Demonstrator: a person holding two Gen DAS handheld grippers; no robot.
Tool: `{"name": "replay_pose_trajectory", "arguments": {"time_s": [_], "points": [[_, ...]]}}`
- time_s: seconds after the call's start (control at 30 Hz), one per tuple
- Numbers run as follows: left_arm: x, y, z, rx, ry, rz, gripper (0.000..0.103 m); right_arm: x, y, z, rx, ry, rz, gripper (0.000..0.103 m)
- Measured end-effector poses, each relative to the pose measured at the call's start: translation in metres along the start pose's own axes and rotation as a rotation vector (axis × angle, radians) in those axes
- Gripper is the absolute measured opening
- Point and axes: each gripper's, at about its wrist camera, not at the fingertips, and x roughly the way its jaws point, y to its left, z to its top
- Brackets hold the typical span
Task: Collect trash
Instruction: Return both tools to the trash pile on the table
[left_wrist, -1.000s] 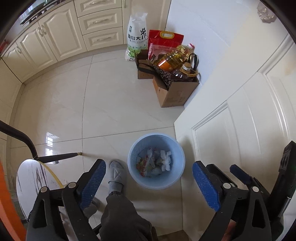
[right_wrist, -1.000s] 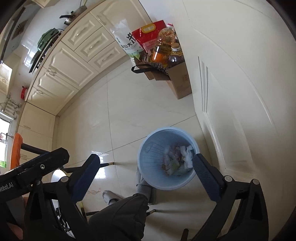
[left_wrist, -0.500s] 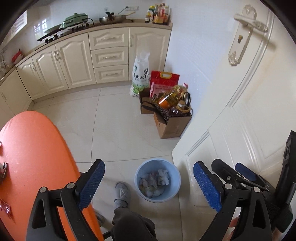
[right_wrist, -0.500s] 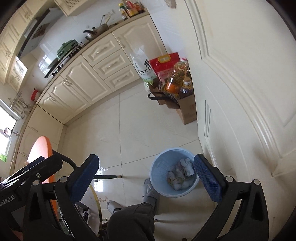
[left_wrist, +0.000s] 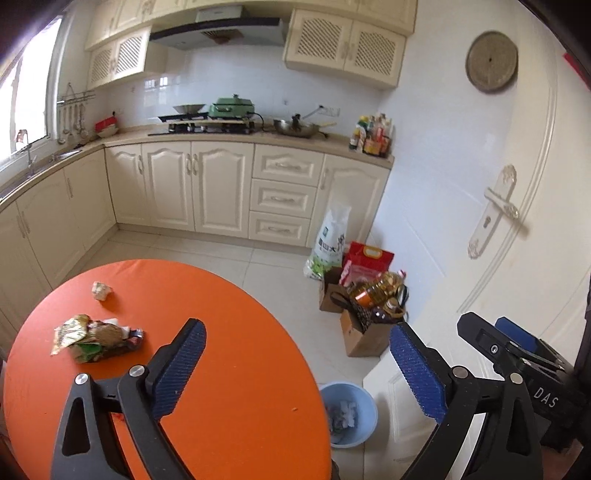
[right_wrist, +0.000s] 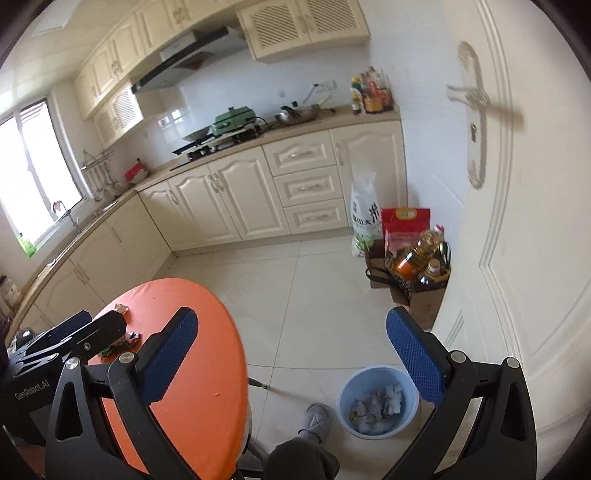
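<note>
I hold both tongs angled downward, empty: left tongs (left_wrist: 297, 365), just widened, over the orange counter (left_wrist: 229, 332); right tongs (right_wrist: 291, 354) spread. Crumpled wrappers (left_wrist: 96, 338) lie on the counter, blue bin (right_wrist: 376, 402) on the floor.

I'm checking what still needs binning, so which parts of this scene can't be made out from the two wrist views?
- Wrapper pile: right wrist view, mostly hidden behind the left gripper.
- Blue bin: left wrist view, near side hidden by the orange table edge.
- Bin contents: too small to identify.
- Table's near part: cut off by the frame.
</note>
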Motion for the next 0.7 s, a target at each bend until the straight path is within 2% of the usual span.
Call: {"name": "replay_pose_trajectory", "arguments": {"time_s": [0.17,0.37,0.47,0.6,0.7], "points": [[-0.070,0.059,-0.016,-0.054,-0.107,0.079,0.102,-0.021,0.072,0.009,-0.114,-0.062,0.075,0.103],[-0.150,0.115,-0.053,-0.103,-0.208,0.191,0.102,-0.040,0.151,0.007,-0.235,-0.105,0.185,0.103],[-0.174,0.125,-0.077,-0.142,-0.255,0.253,0.102,-0.045,0.184,0.003,-0.300,-0.118,0.242,0.103],[-0.195,0.128,-0.116,-0.185,-0.269,0.305,0.102,-0.052,0.220,-0.008,-0.364,-0.137,0.306,0.103],[-0.204,0.122,-0.133,-0.219,-0.279,0.333,0.102,-0.050,0.237,-0.017,-0.397,-0.131,0.344,0.103]]}}
